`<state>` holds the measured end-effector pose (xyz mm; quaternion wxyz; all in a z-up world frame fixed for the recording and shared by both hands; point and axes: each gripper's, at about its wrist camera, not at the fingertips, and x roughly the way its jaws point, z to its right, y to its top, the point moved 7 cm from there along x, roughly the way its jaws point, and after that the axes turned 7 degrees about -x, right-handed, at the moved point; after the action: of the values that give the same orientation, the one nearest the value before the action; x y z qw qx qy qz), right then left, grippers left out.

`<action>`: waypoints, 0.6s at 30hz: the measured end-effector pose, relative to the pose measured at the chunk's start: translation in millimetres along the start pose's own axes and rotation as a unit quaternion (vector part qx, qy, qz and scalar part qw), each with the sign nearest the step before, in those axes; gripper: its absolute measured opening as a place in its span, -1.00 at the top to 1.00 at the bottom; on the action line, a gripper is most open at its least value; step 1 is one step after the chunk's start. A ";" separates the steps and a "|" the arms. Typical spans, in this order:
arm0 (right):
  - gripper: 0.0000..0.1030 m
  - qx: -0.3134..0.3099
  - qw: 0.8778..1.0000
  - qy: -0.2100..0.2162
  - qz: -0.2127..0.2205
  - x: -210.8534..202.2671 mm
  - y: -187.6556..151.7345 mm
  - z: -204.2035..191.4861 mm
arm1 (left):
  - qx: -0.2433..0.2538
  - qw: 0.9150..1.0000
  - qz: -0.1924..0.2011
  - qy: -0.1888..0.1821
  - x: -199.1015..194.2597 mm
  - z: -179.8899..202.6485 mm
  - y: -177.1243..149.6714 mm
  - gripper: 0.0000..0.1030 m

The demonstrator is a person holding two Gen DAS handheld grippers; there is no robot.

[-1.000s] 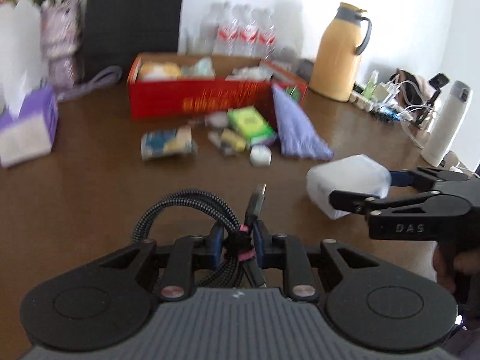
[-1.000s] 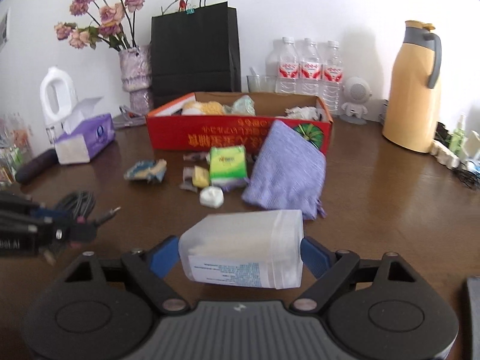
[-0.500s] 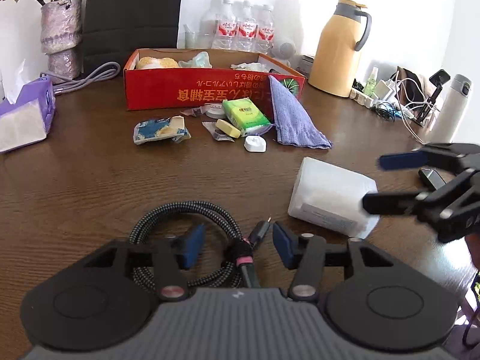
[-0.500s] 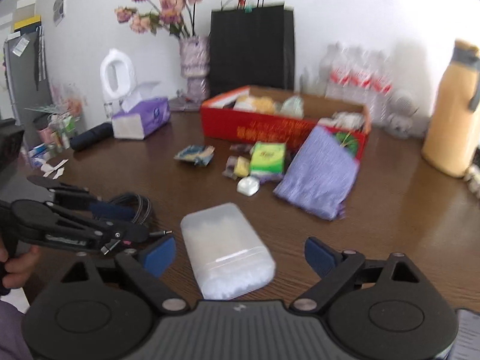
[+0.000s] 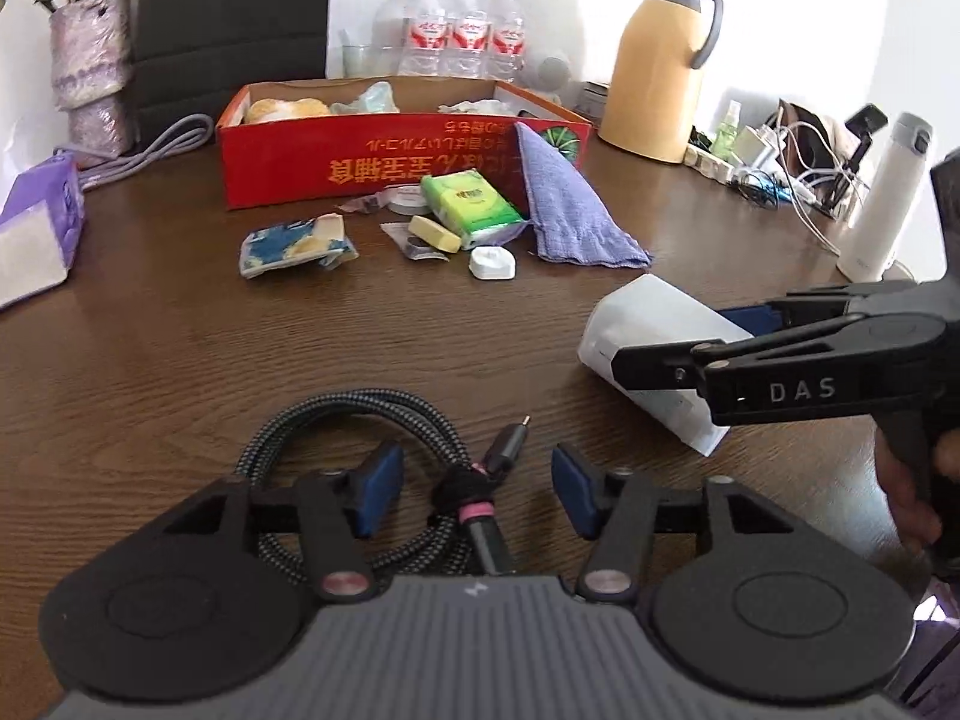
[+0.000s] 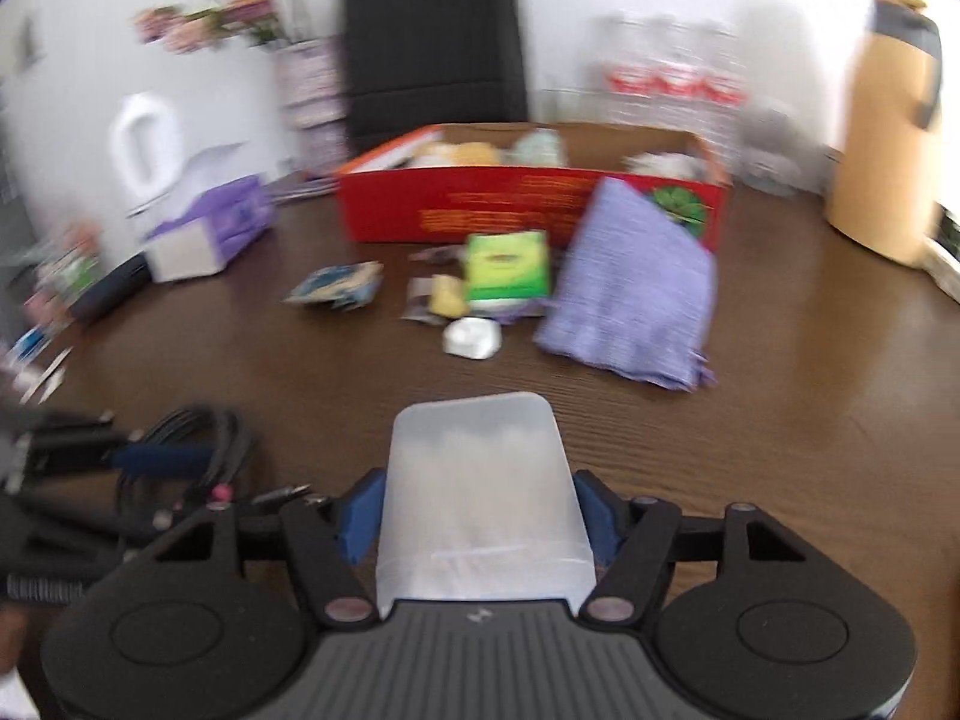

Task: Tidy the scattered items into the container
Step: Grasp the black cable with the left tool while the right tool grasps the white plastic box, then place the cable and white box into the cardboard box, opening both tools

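Left wrist view. Left gripper hangs low over the brown wood-grain table, jaws opening, about half spread. The coiled black braided cable with a pink-banded tie lies on the table between and under the blue pads; neither pad presses it, so nothing is held. Its free plug end points away, toward the red cardboard box, which stands well apart at the far side. In front of the box lie loose items: a blue-and-yellow crumpled packet, a green tissue pack, a small white square case, and a lilac woven cloth leaning on the box wall. To the right, the right gripper straddles a translucent white plastic tub.

Right wrist view (motion-blurred). The right gripper has the tub between its fingers, jaws closing; the pads sit at the tub's side walls, but blur keeps me from saying whether they press yet. The tub's long axis runs straight ahead, in line with the gripper and pointing at the box. Judgement: the right hand is nearer to a carry; the path forward crosses the white case.

Only the left view shows the cable's tie and plug; only this view shows the tub's alignment with the box.
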<state>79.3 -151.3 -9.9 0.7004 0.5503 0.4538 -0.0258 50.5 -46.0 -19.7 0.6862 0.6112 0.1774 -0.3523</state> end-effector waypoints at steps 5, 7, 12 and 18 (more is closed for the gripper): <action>-0.32 -0.024 1.000 0.007 0.003 -1.7 -0.8 -4.9 | -0.003 1.000 0.007 0.005 1.4 -1.7 3.1 0.42; -0.24 -0.024 1.000 0.003 0.000 0.6 -0.2 -2.6 | -0.008 1.000 0.017 0.011 -0.5 -2.9 5.5 0.47; -0.24 0.020 0.999 0.009 0.047 -13.9 20.0 8.8 | -0.015 0.997 0.073 -0.001 -17.8 -1.0 37.7 0.77; -0.24 0.064 0.990 -0.010 0.126 -36.1 92.3 61.9 | 0.024 0.990 0.135 -0.025 -22.7 11.1 120.5 0.78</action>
<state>145.2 -181.0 82.0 0.6656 0.6468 0.3713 0.0277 117.2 -50.1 83.7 0.7170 0.6364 0.0675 -0.2762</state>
